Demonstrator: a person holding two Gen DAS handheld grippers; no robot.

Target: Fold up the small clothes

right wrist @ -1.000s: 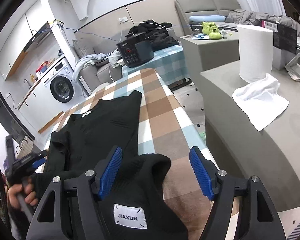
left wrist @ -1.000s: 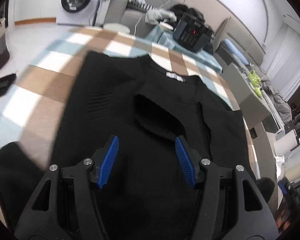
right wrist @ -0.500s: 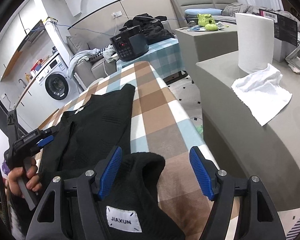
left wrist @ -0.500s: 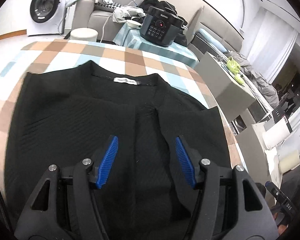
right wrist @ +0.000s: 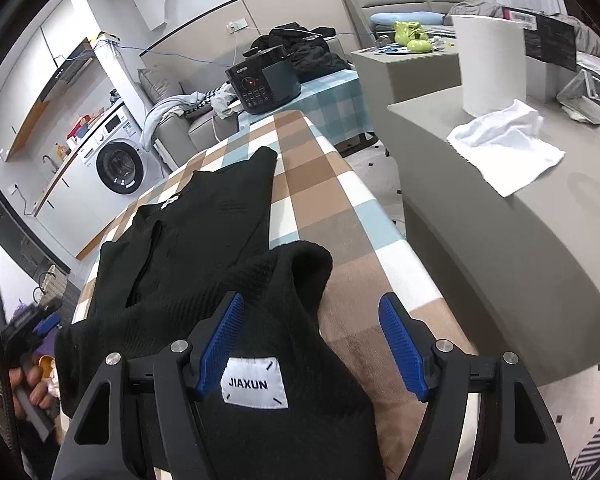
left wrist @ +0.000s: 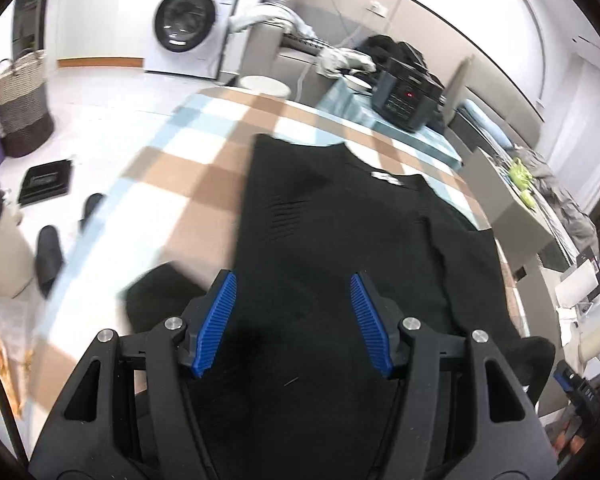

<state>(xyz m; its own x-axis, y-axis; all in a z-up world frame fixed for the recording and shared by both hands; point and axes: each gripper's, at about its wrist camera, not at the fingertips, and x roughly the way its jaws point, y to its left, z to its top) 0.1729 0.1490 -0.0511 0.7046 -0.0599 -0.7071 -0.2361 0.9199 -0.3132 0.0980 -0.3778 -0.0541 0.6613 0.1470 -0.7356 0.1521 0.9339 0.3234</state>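
Both hand-held grippers, left (left wrist: pixel 292 320) and right (right wrist: pixel 312 344), gaping wide, empty, above black sweater (left wrist: pixel 340 248) on checked counter (right wrist: pixel 320 184).

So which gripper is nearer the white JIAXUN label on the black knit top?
Right. The right gripper hovers directly over the white JIAXUN label; the left gripper is over the black knit top elsewhere, label unseen there.

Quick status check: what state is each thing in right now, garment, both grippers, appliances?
Black sweater: flat on checkered table, near sleeve bunched.
Left gripper: open, empty.
Right gripper: open, over JIAXUN label.
Cooker: red light on.
Washing machine: door shut.
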